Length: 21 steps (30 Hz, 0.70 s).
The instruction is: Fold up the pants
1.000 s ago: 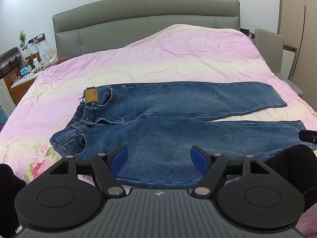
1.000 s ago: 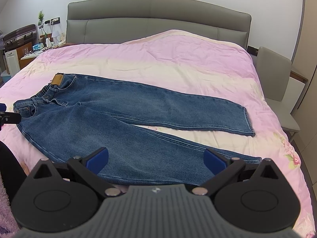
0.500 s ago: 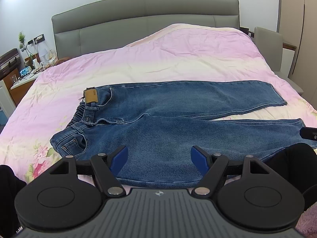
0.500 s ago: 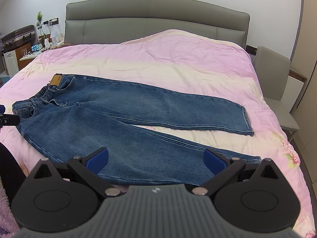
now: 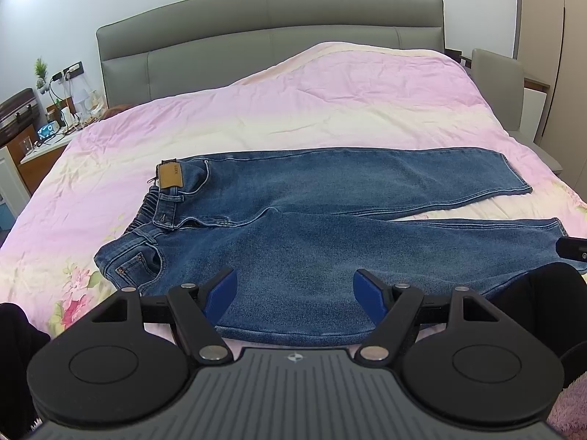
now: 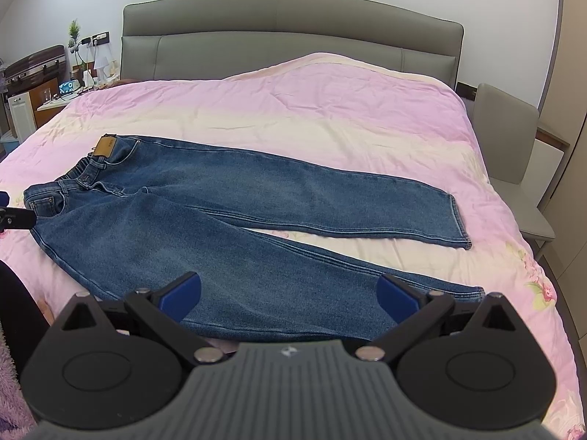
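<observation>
Though too blurred to read, a tan label [image 5: 170, 178] marks the jeans [image 5: 312, 234].

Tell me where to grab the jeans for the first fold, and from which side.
Probably the near leg's outer edge of the jeans, coming from the near bed side. The legs lie flat and splayed, waist left, hems right. The left hand-held gripper sits nearer the waist corner, the right hand-held gripper nearer the hem; both are open and clear of the denim.
</observation>
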Motion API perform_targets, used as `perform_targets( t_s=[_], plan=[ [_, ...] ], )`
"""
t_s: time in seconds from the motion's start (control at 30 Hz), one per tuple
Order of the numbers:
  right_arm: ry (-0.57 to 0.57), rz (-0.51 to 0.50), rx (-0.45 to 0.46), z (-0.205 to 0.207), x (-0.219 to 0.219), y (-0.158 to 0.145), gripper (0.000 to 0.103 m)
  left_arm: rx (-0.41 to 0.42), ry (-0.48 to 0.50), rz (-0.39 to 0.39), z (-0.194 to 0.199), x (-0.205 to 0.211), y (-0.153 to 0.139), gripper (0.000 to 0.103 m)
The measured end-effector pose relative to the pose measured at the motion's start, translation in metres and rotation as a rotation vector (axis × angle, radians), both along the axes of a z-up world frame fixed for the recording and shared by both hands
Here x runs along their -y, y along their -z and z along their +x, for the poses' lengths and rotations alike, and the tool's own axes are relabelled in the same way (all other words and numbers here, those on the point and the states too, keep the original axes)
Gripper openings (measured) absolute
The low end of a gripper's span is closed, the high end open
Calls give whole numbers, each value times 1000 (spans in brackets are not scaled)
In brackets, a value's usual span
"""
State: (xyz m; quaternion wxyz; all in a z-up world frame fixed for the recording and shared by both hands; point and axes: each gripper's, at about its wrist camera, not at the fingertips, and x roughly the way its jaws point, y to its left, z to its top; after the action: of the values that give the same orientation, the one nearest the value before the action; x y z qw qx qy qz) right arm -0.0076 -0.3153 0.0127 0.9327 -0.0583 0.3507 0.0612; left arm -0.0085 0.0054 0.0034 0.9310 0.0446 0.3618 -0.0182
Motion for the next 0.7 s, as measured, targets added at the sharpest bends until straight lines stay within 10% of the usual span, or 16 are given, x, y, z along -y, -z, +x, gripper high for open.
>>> perform_targets(
  t_s=[0.7],
  plan=[
    [2, 1, 8, -3, 1, 0, 98, -1, 4, 2, -2, -6, 0, 85]
  ],
)
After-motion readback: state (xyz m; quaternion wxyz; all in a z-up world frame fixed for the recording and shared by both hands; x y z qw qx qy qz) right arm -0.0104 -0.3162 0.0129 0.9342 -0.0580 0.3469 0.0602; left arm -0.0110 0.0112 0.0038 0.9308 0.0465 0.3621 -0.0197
